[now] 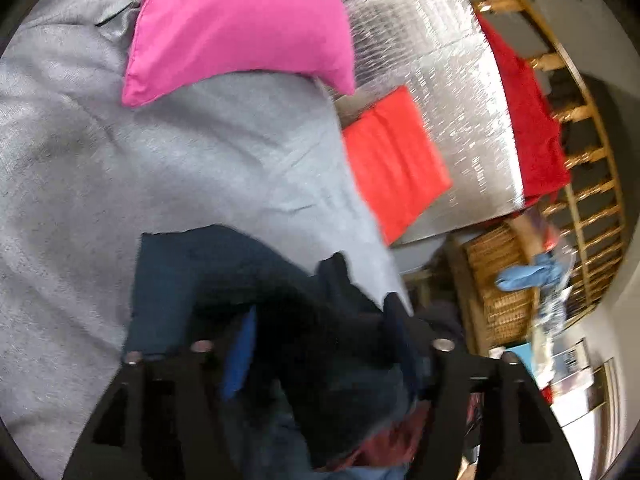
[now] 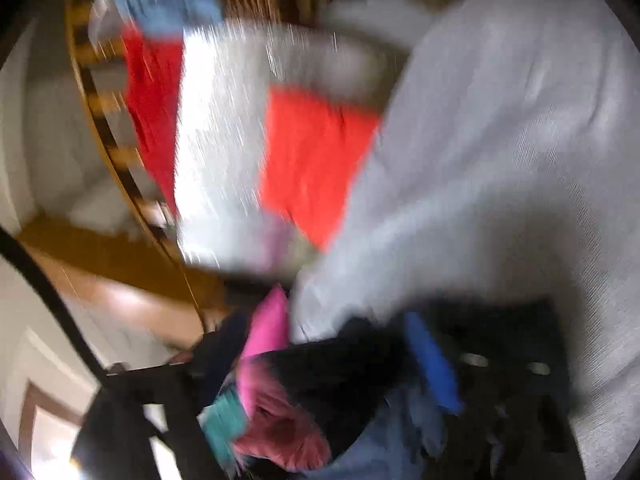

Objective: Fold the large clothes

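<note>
In the left wrist view a dark navy garment (image 1: pixel 248 280) lies bunched on a grey sheet (image 1: pixel 100 168) and fills the space between the black fingers of my left gripper (image 1: pixel 320 344), which is shut on it. In the blurred right wrist view my right gripper (image 2: pixel 332 364) is shut on the same dark garment (image 2: pixel 340 392), bunched with pink and teal cloth (image 2: pixel 276 420) between its fingers. A blue fingertip pad (image 2: pixel 432 364) shows beside the cloth.
A pink pillow (image 1: pixel 240 28) lies on the grey sheet. A folded red-orange cloth (image 1: pixel 396 160) lies on a silver foil mat (image 1: pixel 440 60) beside a red blanket (image 1: pixel 532 120). A wooden slatted rail (image 1: pixel 592 160) and a wicker basket (image 1: pixel 500 280) stand beyond.
</note>
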Demonstrator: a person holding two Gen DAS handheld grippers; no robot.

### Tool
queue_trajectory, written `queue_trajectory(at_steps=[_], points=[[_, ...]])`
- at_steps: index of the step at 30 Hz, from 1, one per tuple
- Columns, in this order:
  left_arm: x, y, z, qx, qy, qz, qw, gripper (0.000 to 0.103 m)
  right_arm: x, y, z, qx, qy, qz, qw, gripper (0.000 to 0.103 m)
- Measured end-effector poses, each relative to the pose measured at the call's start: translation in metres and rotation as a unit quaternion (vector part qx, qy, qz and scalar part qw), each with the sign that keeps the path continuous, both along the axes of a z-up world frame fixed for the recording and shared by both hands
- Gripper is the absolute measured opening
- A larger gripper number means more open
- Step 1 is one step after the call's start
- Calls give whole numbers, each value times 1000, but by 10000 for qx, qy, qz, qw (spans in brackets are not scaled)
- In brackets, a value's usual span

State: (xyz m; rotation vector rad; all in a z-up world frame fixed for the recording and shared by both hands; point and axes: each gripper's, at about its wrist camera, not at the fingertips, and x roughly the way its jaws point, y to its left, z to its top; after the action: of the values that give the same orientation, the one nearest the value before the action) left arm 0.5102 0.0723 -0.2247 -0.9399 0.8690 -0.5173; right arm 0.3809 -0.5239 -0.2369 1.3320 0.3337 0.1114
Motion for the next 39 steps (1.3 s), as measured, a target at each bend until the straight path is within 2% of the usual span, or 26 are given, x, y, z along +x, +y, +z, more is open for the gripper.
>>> queue_trajectory(at_steps=[2, 4, 5, 7, 12, 14, 16, 18, 22, 26, 33, 39], points=[[-4, 2, 8, -285, -191, 43, 9994, 83, -14, -9, 8, -61, -152, -253, 9995, 89], [-10, 8, 14, -546, -415, 264, 9973, 92, -21, -12, 15, -240, -102, -278, 9993, 89], [-14, 12, 17, -592, -525, 432, 9959, 96, -24, -11, 19, -390, -25, -264, 9989, 89], [-19, 21, 20, -672, -570, 668, 9939, 98, -23, -6, 27, -821, 396, -187, 9957, 89], [-23, 32, 12, -261, 3, 1017, 9945, 98, -9, 21, 32, -1778, 1418, 377, 9731, 89], [-25, 32, 13, 53, 157, 1057, 9943, 98, -6, 28, 26, -1874, 1663, 592, 9663, 89], [-26, 30, 12, 645, 474, 1035, 9914, 98, -11, 30, 16, -1878, 1936, 734, 9601, 89], [-28, 27, 9, 1013, 645, 992, 9878, 98, -15, 31, 8, -1911, 2154, 791, 9544, 89], [-30, 14, 5, 1851, 964, 520, 9766, 98, -22, 32, 4, -1937, 2280, 974, 9492, 89], [-35, 2, -1, 2402, 1227, 27, 9629, 98, -29, 32, 1, -2072, 2392, 1300, 9397, 89], [-52, -2, -7, 2554, 1249, -685, 9563, 98, -43, 25, -11, -1768, 2283, 1881, 9387, 89], [-60, 4, -27, 2336, 1349, -1207, 9553, 98, -35, 31, -33, -1592, 2375, 2167, 9334, 89]])
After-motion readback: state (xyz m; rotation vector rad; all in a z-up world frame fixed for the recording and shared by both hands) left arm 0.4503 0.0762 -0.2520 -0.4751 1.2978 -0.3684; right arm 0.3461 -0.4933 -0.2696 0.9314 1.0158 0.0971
